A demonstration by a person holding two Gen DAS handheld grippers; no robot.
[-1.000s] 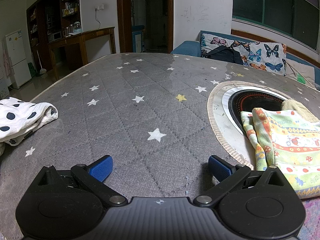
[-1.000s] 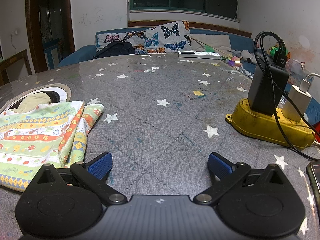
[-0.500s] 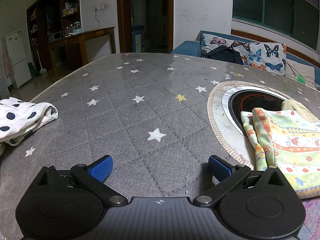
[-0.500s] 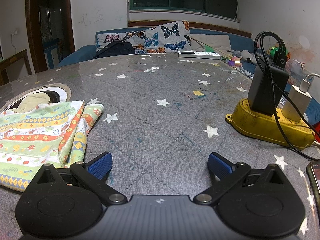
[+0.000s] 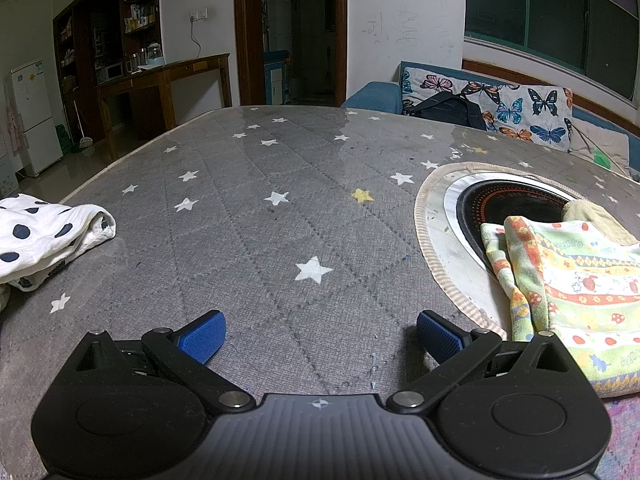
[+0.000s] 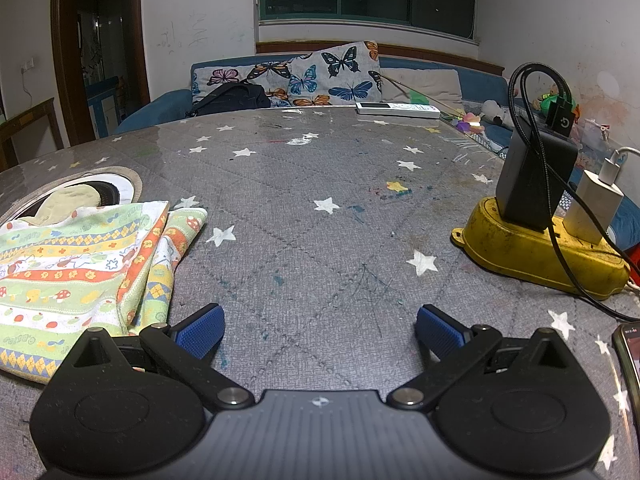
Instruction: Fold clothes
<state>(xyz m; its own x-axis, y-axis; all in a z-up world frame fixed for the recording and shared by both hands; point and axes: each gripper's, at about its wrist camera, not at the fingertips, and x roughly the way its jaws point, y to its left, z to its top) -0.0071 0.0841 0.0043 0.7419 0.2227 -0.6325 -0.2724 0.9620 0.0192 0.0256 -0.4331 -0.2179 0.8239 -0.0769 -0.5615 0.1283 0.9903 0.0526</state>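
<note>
A living room at night, dark windows, and a big table (image 5: pixel 280 240) under a grey quilted cover dotted with white stars. A sofa with a butterfly-print cushion (image 6: pixel 320 76) runs along the far side, a black bag slumped against it.

The left gripper (image 5: pixel 320 334) hangs low over bare cover, jaws wide apart with nothing between the blue pads. To its right, a striped, cartoon-printed garment (image 5: pixel 572 292) lies folded on the table, partly overlapping a round black cooktop (image 5: pixel 500 204) set into a cut-out in the cover; the cloth's near corner sits just beside the right-hand pad, and whether it touches I cannot tell. Far off at the left edge lies a white garment with dark polka dots (image 5: pixel 44 236), bunched up and well apart from the gripper.

The right gripper (image 6: pixel 320 332) is also spread open and empty over the cover. The striped garment lies to its left, an edge near the left-hand pad. On the right stands a yellow power strip (image 6: pixel 536 252) carrying a black adapter (image 6: pixel 532 176) and a white charger (image 6: pixel 592 212), cables looping off them.
</note>
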